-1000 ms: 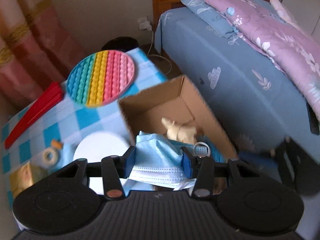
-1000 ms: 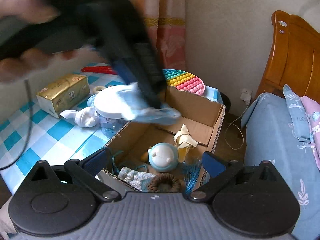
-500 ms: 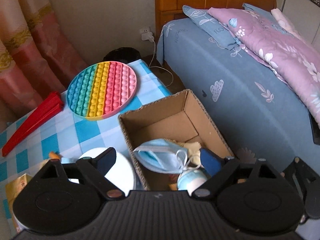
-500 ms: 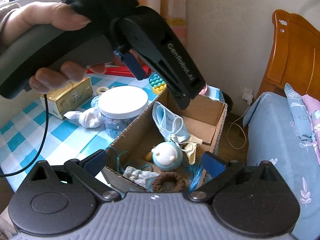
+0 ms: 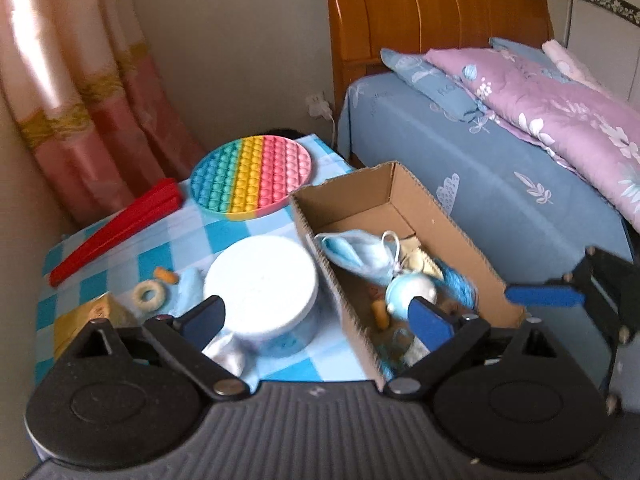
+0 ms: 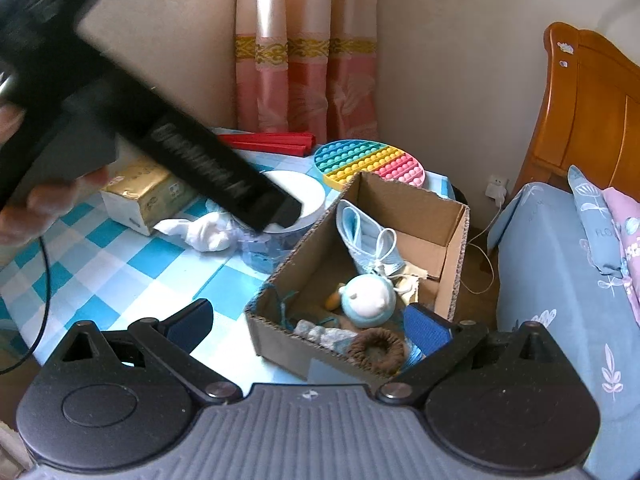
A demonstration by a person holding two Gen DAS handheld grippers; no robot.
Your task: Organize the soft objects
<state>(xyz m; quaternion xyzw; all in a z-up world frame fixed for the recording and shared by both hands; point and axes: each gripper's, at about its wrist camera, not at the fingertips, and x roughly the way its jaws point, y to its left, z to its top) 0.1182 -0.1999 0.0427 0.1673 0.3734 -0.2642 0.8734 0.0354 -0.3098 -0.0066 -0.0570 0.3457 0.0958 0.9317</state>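
Observation:
A blue face mask [image 5: 352,252] [image 6: 368,240] lies loose inside the cardboard box [image 5: 400,184] [image 6: 452,248], above a round blue-and-white plush toy [image 5: 412,292] [image 6: 368,296]. A brown scrunchie [image 6: 376,350] sits at the box's near end. My left gripper [image 5: 316,312] hangs over the white-lidded jar [image 5: 260,280] and the box's left wall. Its jaws are opening, with nothing gripped. A crumpled white cloth [image 6: 204,232] lies on the table by the jar. My right gripper [image 6: 308,318] stands open, empty, at the box's near end.
A rainbow pop-it disc [image 5: 252,176], a red folded fan [image 5: 116,228], a tape ring [image 5: 148,300] and a gold tissue pack [image 6: 136,188] lie on the blue checked tablecloth [image 6: 120,264]. A bed [image 5: 500,168] stands right of the table, with curtains behind it.
The left gripper opened and let go of the face mask, which dropped into the box. It then pulled back and left, over the jar. The right gripper barely shifted.

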